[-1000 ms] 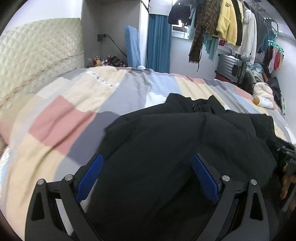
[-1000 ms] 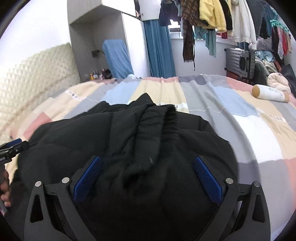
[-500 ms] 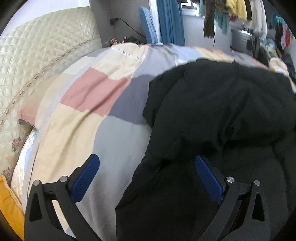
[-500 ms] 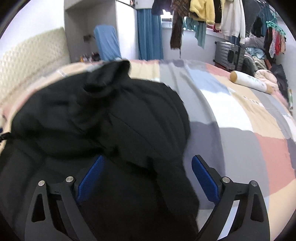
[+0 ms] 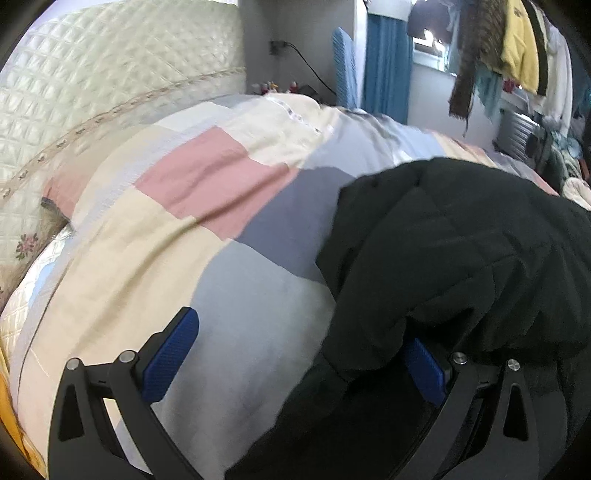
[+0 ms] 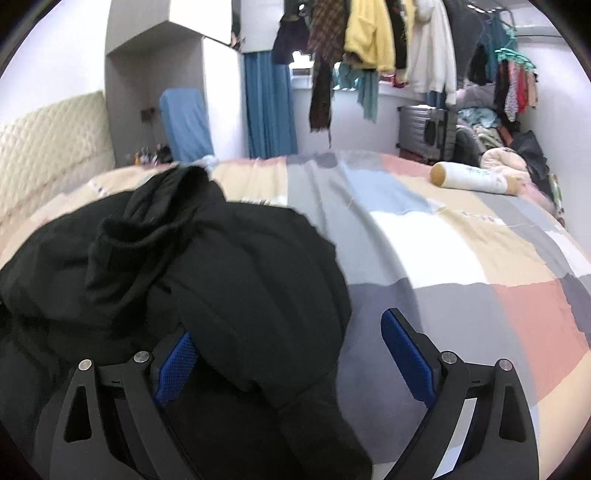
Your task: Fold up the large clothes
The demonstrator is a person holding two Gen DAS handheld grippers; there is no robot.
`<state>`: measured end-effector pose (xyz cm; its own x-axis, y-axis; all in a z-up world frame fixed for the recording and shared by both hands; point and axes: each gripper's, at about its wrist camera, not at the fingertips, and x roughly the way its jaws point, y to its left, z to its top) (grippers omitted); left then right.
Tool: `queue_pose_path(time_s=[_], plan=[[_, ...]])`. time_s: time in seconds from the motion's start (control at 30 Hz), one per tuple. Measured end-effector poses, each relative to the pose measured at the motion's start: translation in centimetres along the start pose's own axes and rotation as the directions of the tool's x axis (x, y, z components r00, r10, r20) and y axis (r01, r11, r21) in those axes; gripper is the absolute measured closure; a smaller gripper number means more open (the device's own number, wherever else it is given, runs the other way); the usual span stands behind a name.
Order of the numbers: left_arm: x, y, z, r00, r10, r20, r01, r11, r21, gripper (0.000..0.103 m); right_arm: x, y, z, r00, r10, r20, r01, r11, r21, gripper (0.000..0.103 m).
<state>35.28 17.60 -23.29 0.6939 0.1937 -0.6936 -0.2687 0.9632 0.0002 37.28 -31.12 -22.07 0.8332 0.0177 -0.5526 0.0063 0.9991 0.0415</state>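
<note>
Both claws stand with their blue-padded jaws spread wide, gripping nothing. Nearest the left lens, the left gripper (image 5: 295, 350) straddles the edge of a black padded jacket (image 5: 461, 258): its left pad sits over bare bedding, while its right pad is half hidden under a bulging fold of the garment, which drapes over that finger. Whether fabric touches the pad I cannot tell. The right gripper (image 6: 291, 354) mirrors this on the opposite side: its left pad is tucked under a rounded lobe of the black padded jacket (image 6: 236, 280), its right pad over the patchwork quilt (image 6: 461, 295).

The jacket lies heaped on the bed in thick overlapping folds (not flat anywhere that shows), with a rumpled ridge of softer-looking black fabric rising at its far end in the right view. It fills the right half of the left view and the left half of the right view.

Beyond it the patchwork quilt (image 5: 207, 206) spreads in pink, cream, grey and blue blocks. A cream bottle-shaped thing (image 6: 476, 179) lies on its side near the far right edge of the bed. A quilted cream headboard (image 5: 110, 92) stands on the left. Farther back are a blue curtain (image 6: 267, 107), a grey suitcase (image 6: 424, 129) and a rail of hanging clothes (image 6: 384, 33).
</note>
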Motion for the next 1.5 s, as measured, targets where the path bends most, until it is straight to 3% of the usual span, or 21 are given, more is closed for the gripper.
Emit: queue_pose_path(time_s=[0.17,0.33,0.47,0.67,0.87,1.07,1.2,1.4,1.5], plan=[[0.9,0.9,0.1,1.0,0.02,-0.004,-0.02,0.999,-0.037,0.0,1.4,-1.6,-0.2,1.0,-0.02,-0.017,0.021,0.998,0.053,0.01],[1.0,1.2,0.2,0.999,-0.021,-0.037,0.019,0.998,-0.055,0.0,1.9,-2.3,-0.9,0.998,-0.018,-0.059,0.023,0.996,0.081,0.01],[-1.4,1.1,0.3,0.998,-0.055,-0.028,0.053,0.996,-0.069,0.0,-0.1,-1.7,-0.9,0.998,-0.013,-0.062,0.017,0.997,0.071,0.01],[-8.6,0.1,1.0,0.989,-0.137,0.053,0.141,0.987,-0.082,0.001,-5.9,0.0,-0.2,0.999,0.031,-0.023,-0.029,0.997,0.065,0.01],[-17.5,-0.6,2.1,0.968,-0.214,0.13,0.225,0.972,-0.07,0.001,-14.6,2.6,2.7,0.993,0.054,0.103,-0.051,0.998,-0.027,0.01],[-27.4,-0.5,3.8,0.939,-0.261,0.224,0.274,0.961,-0.029,0.001,-23.9,3.4,5.7,0.97,0.109,0.218,-0.11,0.994,-0.008,0.01],[-33.9,0.3,4.6,0.913,-0.293,0.285,0.31,0.951,-0.016,0.001,-30.2,3.2,7.6,0.942,0.136,0.306,-0.149,0.989,0.017,0.01],[-41.3,1.3,3.6,0.896,-0.324,0.304,0.339,0.941,0.004,0.0,-37.5,2.5,8.5,0.92,0.17,0.353,-0.186,0.982,0.013,0.009],[-43.5,1.9,2.1,0.897,-0.343,0.279,0.351,0.936,0.02,0.0,-39.4,2.0,7.6,0.933,0.168,0.318,-0.183,0.983,0.017,0.009]])
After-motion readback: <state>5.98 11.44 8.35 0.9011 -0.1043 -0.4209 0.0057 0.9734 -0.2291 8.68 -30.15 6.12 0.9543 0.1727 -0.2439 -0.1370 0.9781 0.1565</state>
